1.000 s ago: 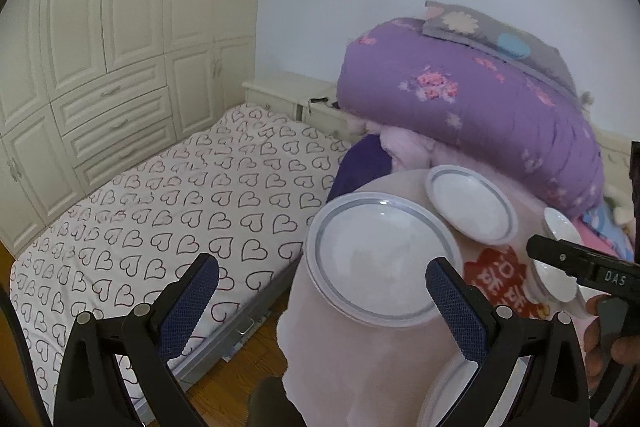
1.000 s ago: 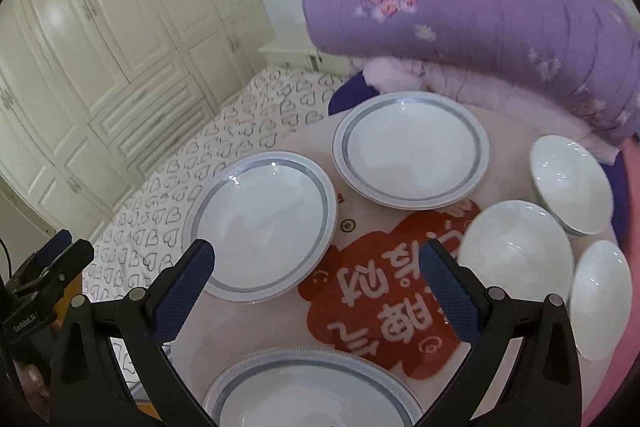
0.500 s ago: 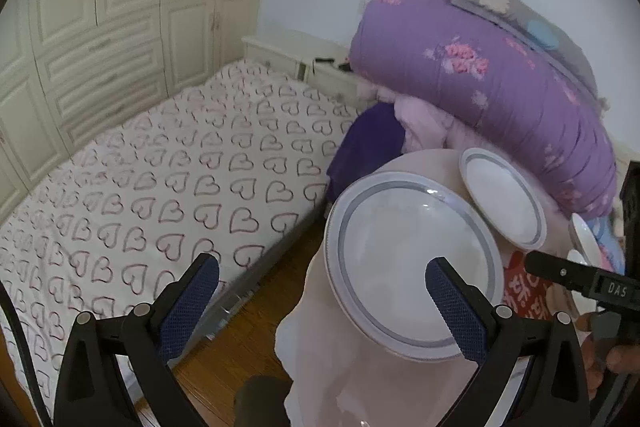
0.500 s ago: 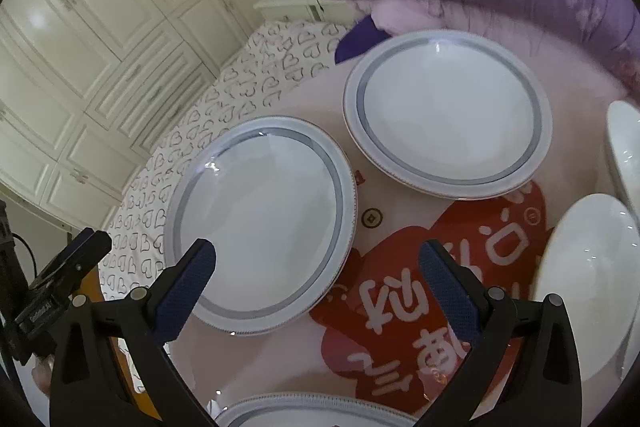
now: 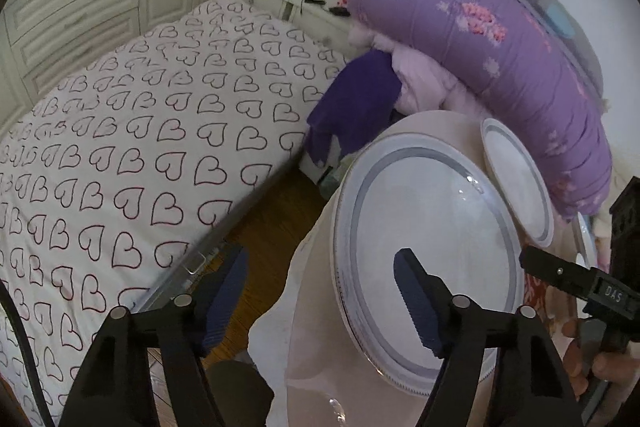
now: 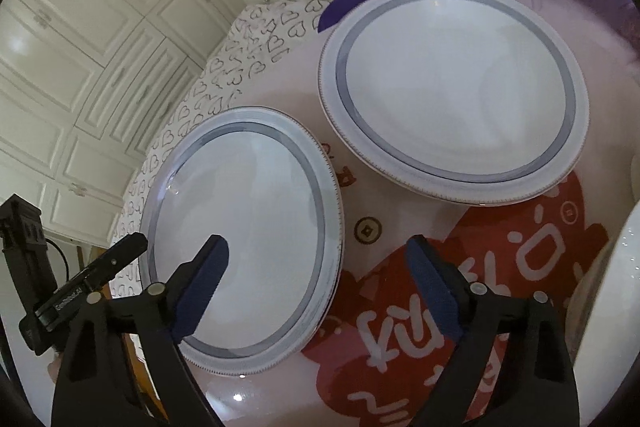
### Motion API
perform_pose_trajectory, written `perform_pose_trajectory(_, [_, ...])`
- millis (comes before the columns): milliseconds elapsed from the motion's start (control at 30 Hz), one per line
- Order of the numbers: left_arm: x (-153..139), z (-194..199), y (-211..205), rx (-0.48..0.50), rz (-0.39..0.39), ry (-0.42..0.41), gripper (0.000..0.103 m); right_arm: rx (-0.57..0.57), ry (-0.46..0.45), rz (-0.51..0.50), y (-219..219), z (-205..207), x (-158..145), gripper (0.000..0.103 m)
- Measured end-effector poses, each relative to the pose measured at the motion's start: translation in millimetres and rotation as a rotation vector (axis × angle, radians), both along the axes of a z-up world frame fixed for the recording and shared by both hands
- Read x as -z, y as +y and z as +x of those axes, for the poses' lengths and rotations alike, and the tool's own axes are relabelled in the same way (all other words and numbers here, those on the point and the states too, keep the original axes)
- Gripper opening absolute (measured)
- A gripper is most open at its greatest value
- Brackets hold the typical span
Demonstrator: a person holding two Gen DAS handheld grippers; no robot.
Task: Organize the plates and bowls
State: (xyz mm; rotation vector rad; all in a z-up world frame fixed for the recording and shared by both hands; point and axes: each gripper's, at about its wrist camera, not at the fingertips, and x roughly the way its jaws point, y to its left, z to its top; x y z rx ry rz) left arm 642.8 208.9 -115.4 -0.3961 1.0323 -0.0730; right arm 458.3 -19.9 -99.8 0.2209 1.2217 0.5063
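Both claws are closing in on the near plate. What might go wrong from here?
1. The near plate sits at the table edge above bare floor; a nudge from the left claw might slide it off.
2. The right claw straddles that plate's other rim, so the two could collide or pull against each other.

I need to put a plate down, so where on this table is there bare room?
Bare patch: the red-printed tablecloth between the near grey-rimmed white plate, the far grey-rimmed plate and the white bowl at the right edge. Crowded: the left side, where both plates nearly touch.
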Motion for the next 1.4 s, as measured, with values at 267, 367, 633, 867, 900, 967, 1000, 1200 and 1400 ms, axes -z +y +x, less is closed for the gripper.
perform_pose_trajectory(267, [12.2,21.4,-2.6,0.062,-0.036,0.032,0.038,0.000,0.045,0.028,0.9,11.7,12.6,0.071])
perform_pose_trajectory(367, [17.9,21.3,-10.7,0.087,-0.042,0.044,0.022,-0.004,0.046,0.041,1.8,13.6,13.4,0.056])
perform_pose_trajectory(633, [25.7,26.1,-14.0,0.089,-0.048,0.045,0.018,-0.017,0.044,0.034,6.1,9.7,17.0,0.029])
perform_pose_trajectory(867, [26.3,14.7,-19.2,0.079,-0.038,0.037,0.018,0.011,0.042,0.037,-2.7,7.7,18.8,0.021])
perform_pose_trajectory(900, [26.3,13.8,-19.4,0.078,-0.038,0.037,0.018,0.013,0.039,0.036,-3.3,7.3,18.6,0.021])
perform_pose_trajectory(967, [24.8,10.5,-20.7,0.075,-0.031,0.038,0.018,0.014,0.042,0.041,-4.2,7.0,18.6,0.021])
perform_pose_trajectory(1000, [23.6,10.4,-20.3,0.074,-0.030,0.036,0.018,0.012,0.042,0.043,-3.1,6.2,18.2,0.020])
perform_pose_trajectory(1200, [17.6,1.1,-21.6,0.067,-0.013,0.028,0.018,0.006,0.034,0.044,-3.9,4.8,15.4,0.018])
perform_pose_trajectory(1400, [10.7,-8.8,-23.1,0.064,-0.006,0.021,0.018,-0.003,0.024,0.044,-3.6,2.4,12.6,0.018])
